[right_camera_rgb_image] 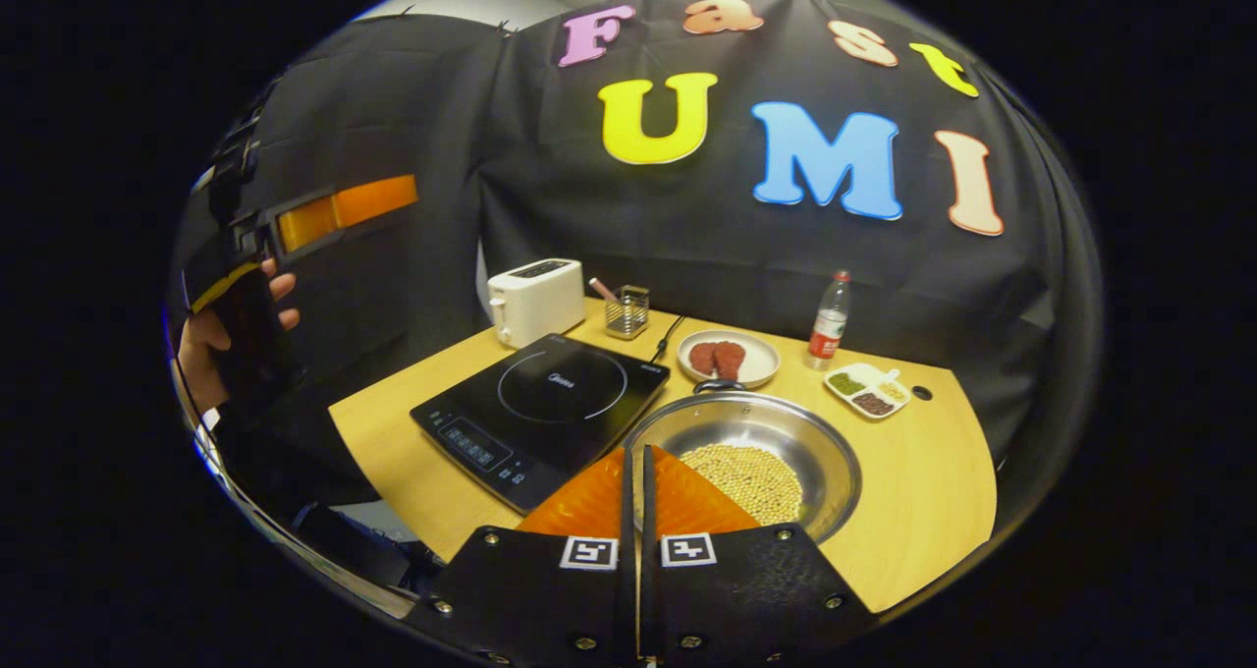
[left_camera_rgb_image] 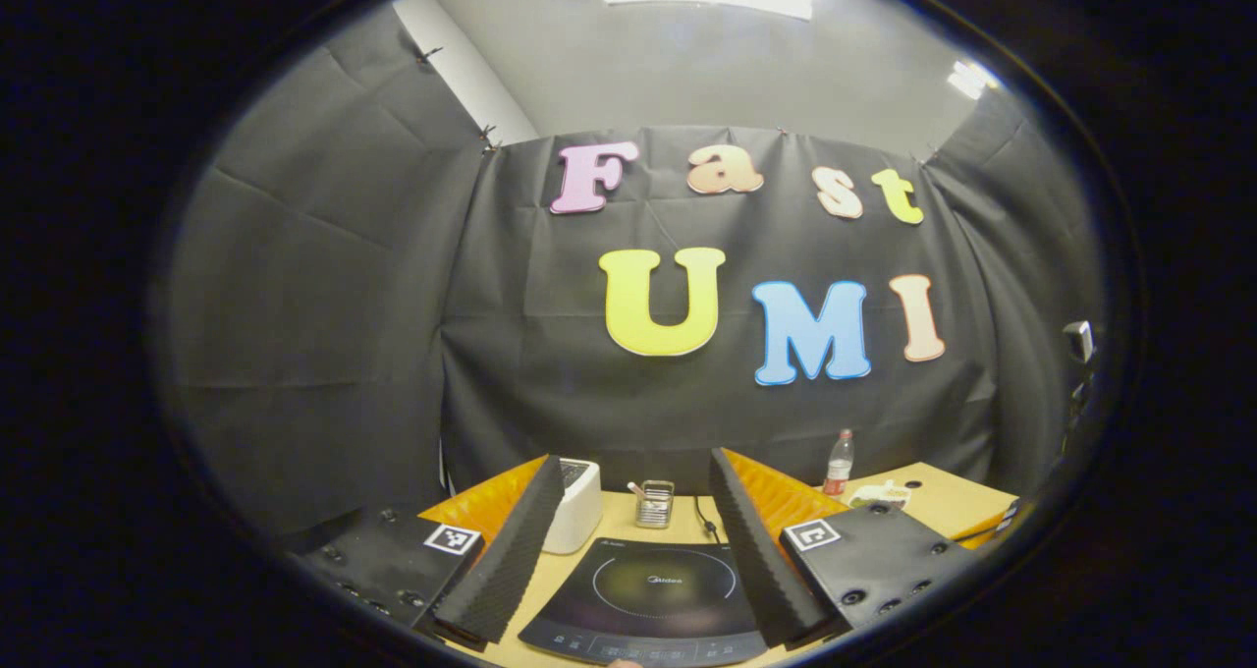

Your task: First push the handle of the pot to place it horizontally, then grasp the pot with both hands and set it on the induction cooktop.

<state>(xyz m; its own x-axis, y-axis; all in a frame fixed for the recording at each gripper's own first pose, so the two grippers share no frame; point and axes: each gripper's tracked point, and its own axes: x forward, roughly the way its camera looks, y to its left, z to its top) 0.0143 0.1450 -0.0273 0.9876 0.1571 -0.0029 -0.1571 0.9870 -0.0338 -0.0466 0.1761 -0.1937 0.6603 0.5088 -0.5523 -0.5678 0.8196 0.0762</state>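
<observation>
In the left gripper view, the left gripper (left_camera_rgb_image: 636, 511) sits at the bottom of the frame with its two fingers spread wide and nothing between them. Through that gap lies the induction cooktop (left_camera_rgb_image: 653, 594), low centre, on the wooden table (left_camera_rgb_image: 943, 496). A white toaster (left_camera_rgb_image: 579, 501) stands just left of centre behind the cooktop, a small wire caddy (left_camera_rgb_image: 654, 504) beside it, and a bottle (left_camera_rgb_image: 839, 464) toward the lower right. The gripper looks held high and roughly level, aimed at the booth wall more than at the tabletop.

In the right gripper view, the right gripper (right_camera_rgb_image: 634, 476) is at bottom centre, fingers drawn together to a thin slit — gripping nothing. Its tips hover over the near left rim of the pot (right_camera_rgb_image: 751, 457), a shiny pan holding pale beans, lying right of centre just beside the cooktop (right_camera_rgb_image: 545, 408). The pot's handle (right_camera_rgb_image: 720, 386) shows as a dark loop at the far rim, near a plate of meat (right_camera_rgb_image: 729, 357); a divided dish (right_camera_rgb_image: 868, 390) lies to the right. At the left edge, a hand (right_camera_rgb_image: 211, 339) holds the other gripper raised, well apart from the table.

The handle push seems the step in hand. A closed tip suits it — I would reach past the beans to the far rim and nudge the loop sideways gently, keeping the pan from sliding.
</observation>
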